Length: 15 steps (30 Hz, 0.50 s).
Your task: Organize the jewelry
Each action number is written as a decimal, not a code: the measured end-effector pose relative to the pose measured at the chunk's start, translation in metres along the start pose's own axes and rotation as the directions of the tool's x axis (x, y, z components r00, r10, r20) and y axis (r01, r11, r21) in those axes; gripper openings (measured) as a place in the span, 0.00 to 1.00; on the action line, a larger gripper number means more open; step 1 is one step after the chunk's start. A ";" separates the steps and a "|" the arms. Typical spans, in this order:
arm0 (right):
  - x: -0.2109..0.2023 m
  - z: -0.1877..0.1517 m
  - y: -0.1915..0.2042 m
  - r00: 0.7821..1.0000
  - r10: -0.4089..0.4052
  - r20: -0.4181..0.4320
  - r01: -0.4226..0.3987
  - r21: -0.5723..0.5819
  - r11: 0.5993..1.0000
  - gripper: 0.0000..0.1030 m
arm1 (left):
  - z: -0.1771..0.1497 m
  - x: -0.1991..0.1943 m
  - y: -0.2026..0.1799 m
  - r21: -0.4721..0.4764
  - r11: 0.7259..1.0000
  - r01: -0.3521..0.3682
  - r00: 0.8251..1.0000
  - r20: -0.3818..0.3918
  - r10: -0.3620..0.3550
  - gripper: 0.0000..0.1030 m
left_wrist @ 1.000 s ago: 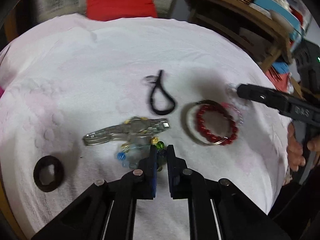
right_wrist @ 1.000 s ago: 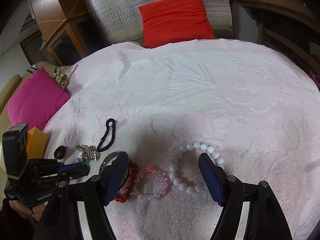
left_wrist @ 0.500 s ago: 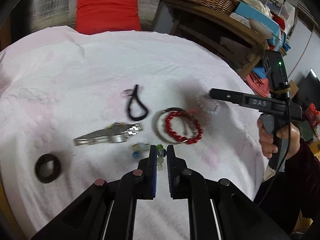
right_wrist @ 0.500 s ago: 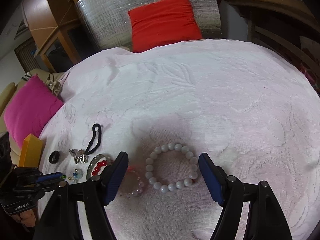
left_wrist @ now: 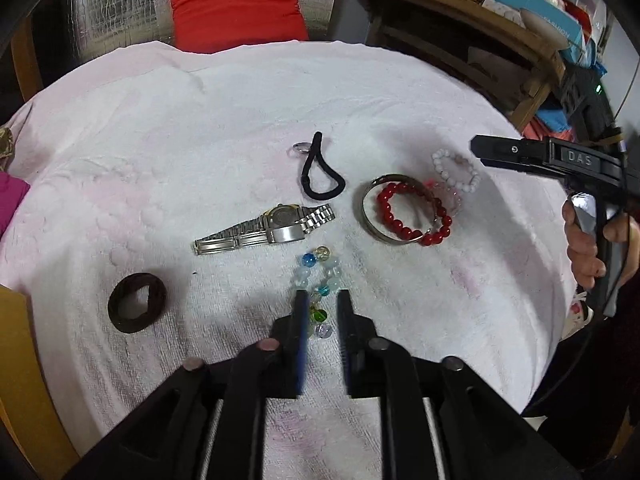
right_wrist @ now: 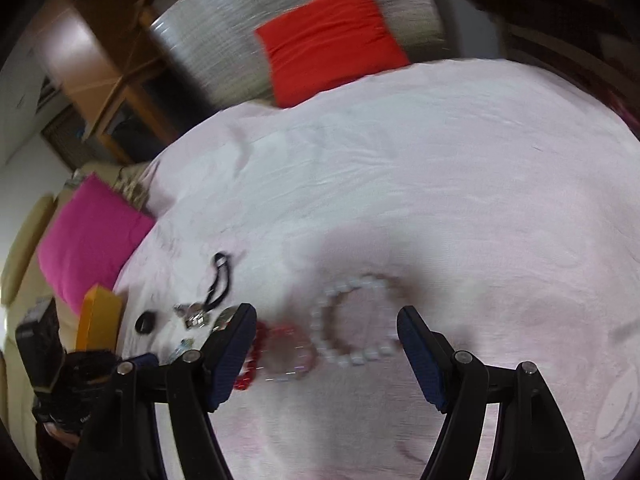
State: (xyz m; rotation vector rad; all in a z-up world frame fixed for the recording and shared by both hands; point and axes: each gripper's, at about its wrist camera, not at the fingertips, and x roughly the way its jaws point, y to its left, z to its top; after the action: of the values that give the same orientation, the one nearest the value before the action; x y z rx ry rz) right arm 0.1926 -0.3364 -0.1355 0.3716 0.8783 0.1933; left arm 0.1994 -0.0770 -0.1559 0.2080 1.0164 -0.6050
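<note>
Jewelry lies on a white cloth-covered round table (left_wrist: 240, 92). In the left wrist view my left gripper (left_wrist: 322, 300) is slightly open, with a multicoloured glass bead bracelet (left_wrist: 320, 284) lying loose between its fingertips. Beyond lie a silver watch (left_wrist: 266, 230), a black cord loop (left_wrist: 318, 174), a metal bangle (left_wrist: 396, 208) around a red bead bracelet (left_wrist: 412, 216), a pink bracelet and a white bead bracelet (left_wrist: 454, 168). My right gripper (right_wrist: 326, 326) is wide open above the white bead bracelet (right_wrist: 352, 320); the view is blurred.
A dark brown ring-shaped band (left_wrist: 137, 302) lies at the left of the cloth. A red cushion (left_wrist: 236, 4) sits behind the table, a pink cushion (right_wrist: 88, 236) and orange box (right_wrist: 98, 316) at its left side. Wooden shelves (left_wrist: 480, 40) stand at the right.
My left gripper has opened a little and let go of the glass bead bracelet, which now lies on the cloth. My right gripper has tilted and shifted above the white bracelet.
</note>
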 end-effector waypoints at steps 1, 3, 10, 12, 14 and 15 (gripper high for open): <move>0.004 -0.001 0.010 1.000 0.001 -0.007 -0.001 -0.026 1.000 0.73 | 0.000 0.001 -0.002 0.005 1.000 -0.015 1.000 -0.002 0.015 0.34; 0.012 -0.004 0.033 1.000 -0.006 -0.017 0.004 -0.108 0.994 0.73 | -0.001 -0.002 -0.004 0.011 0.999 -0.034 0.999 0.003 0.034 0.47; 0.038 -0.025 0.085 0.994 -0.094 -0.050 0.067 -0.395 0.916 0.77 | -0.008 -0.006 0.012 -0.004 0.998 -0.069 0.998 -0.010 0.069 0.56; 0.043 -0.028 0.087 0.993 -0.105 -0.060 0.070 -0.422 0.904 0.77 | -0.010 -0.007 0.014 -0.005 0.997 -0.073 0.997 -0.018 0.073 0.57; 0.046 -0.030 0.089 0.992 -0.102 -0.069 0.063 -0.435 0.898 0.80 | -0.011 -0.009 0.015 -0.002 0.998 -0.067 0.998 -0.018 0.067 0.57; 0.048 -0.031 0.091 0.992 -0.100 -0.071 0.059 -0.443 0.895 0.80 | -0.011 -0.011 0.015 0.001 0.998 -0.065 0.998 -0.018 0.065 0.57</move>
State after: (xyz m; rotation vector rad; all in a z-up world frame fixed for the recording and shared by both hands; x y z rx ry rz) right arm 0.1971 -0.2307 -0.1517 -0.0993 0.9105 0.3283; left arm 0.1958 -0.0554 -0.1546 0.2463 1.0229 -0.5445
